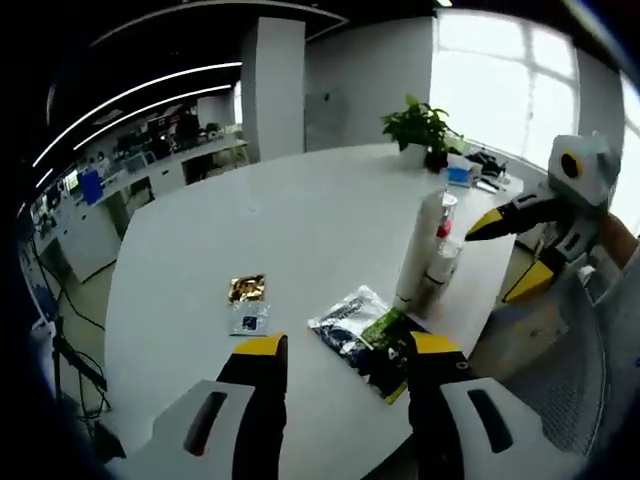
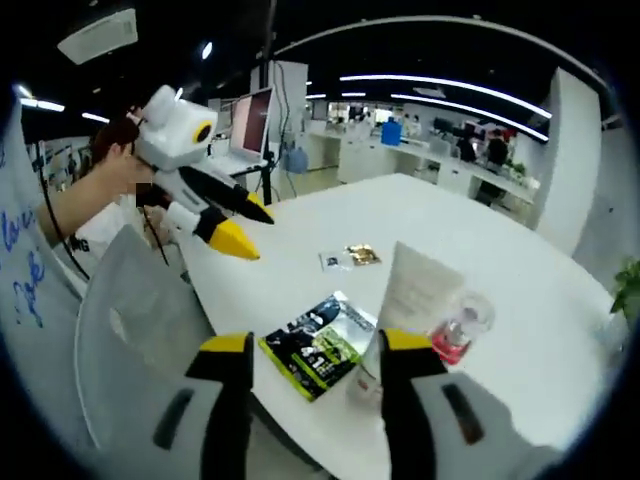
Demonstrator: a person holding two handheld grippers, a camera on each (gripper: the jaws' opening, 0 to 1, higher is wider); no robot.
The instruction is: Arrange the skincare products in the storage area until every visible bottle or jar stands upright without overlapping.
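Observation:
A tall white tube (image 1: 419,245) stands upright near the table's edge, with a small clear bottle with red liquid (image 1: 446,222) behind it and a short white bottle (image 1: 440,272) beside it. My right gripper (image 1: 490,266) hangs open just right of this group, touching nothing. In the right gripper view the tube (image 2: 416,288) and the red-liquid bottle (image 2: 461,331) stand just past my open right gripper (image 2: 315,345); the short white bottle (image 2: 366,374) is partly hidden by one jaw. My left gripper (image 1: 347,348) is open above flat packets (image 1: 365,336) and holds nothing; it also shows as the left gripper (image 2: 260,234), raised off the table.
A gold sachet (image 1: 247,288) and a small pale sachet (image 1: 249,320) lie flat on the white table (image 1: 300,215). A potted plant (image 1: 424,126) and small items sit at the far end. A grey chair (image 2: 130,330) stands at the table's edge, and a person's hand (image 2: 105,190) holds the left gripper.

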